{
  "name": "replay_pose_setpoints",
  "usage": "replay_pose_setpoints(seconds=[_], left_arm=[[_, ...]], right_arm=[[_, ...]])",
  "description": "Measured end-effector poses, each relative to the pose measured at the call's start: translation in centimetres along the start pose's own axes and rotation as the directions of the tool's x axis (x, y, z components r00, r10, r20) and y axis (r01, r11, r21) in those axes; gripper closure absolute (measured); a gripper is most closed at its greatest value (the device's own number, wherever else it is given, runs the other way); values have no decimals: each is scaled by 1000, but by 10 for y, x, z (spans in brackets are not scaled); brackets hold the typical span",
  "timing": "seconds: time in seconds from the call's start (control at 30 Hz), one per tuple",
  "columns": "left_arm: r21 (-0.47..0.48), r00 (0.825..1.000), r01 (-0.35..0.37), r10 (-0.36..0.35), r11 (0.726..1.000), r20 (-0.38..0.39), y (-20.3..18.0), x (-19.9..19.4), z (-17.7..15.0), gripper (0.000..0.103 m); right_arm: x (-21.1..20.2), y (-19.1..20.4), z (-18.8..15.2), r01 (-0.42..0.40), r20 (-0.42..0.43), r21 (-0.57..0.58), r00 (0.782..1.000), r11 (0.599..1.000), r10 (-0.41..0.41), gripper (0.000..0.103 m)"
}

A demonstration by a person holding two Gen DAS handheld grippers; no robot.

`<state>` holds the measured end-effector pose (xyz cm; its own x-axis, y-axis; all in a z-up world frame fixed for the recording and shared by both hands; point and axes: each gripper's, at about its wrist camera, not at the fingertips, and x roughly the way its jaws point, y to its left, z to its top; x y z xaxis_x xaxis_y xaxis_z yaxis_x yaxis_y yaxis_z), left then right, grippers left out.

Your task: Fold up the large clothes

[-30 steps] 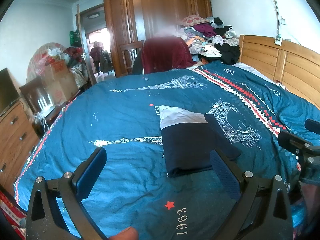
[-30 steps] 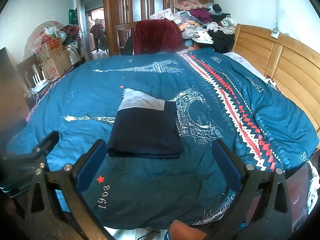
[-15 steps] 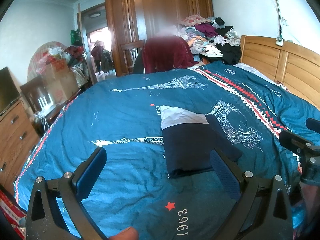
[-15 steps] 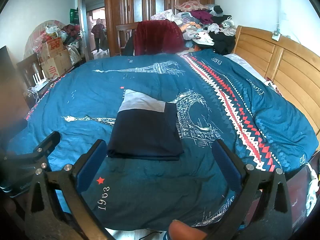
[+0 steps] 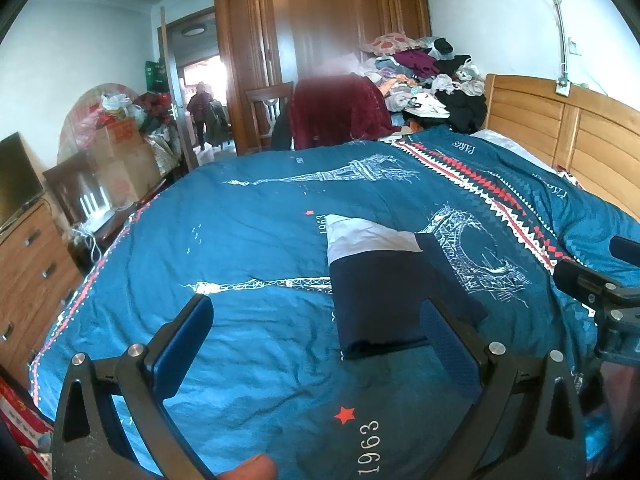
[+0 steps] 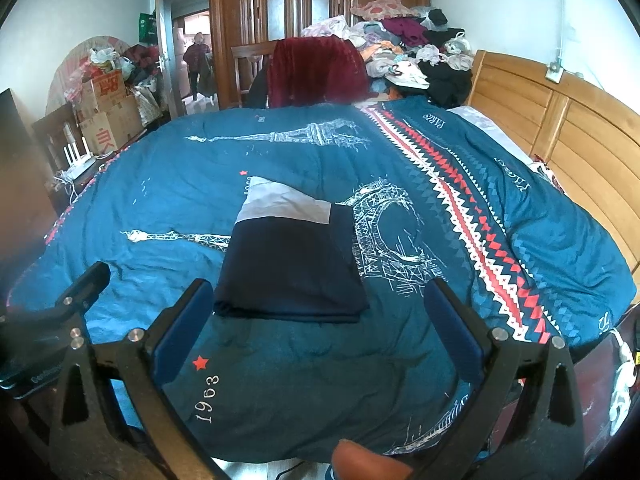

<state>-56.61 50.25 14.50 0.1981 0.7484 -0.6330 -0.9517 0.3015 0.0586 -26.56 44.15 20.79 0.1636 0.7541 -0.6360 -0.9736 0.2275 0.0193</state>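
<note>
A folded garment, dark navy with a pale grey band at its far end, lies flat in the middle of the blue Eiffel-tower bedspread. In the right wrist view the folded garment sits just beyond the fingers. My left gripper is held open above the near part of the bed, to the left of and short of the garment, holding nothing. My right gripper is open too, empty, near the bed's front edge. Each gripper shows at the edge of the other's view.
A wooden headboard runs along the right. Behind the bed stand a wardrobe, a chair draped in dark red cloth and a heap of clothes. Boxes and a dresser are at left; a person stands in the doorway.
Both grippers have drifted back and up a little from the bed; the folded garment lies as before and neither gripper has changed its state.
</note>
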Motion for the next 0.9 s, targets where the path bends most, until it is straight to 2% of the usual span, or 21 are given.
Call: replay_pose_setpoints(seconds=[0.33, 0.9], left_arm=[[-8, 1000, -3, 3, 1000, 1, 4, 1, 2, 0], [-8, 1000, -14, 14, 1000, -9, 8, 2, 3, 0]], right_arm=[[1, 0, 3, 25, -6, -7, 1000, 1000, -25, 0], [8, 3, -3, -9, -27, -8, 1000, 1000, 9, 0]])
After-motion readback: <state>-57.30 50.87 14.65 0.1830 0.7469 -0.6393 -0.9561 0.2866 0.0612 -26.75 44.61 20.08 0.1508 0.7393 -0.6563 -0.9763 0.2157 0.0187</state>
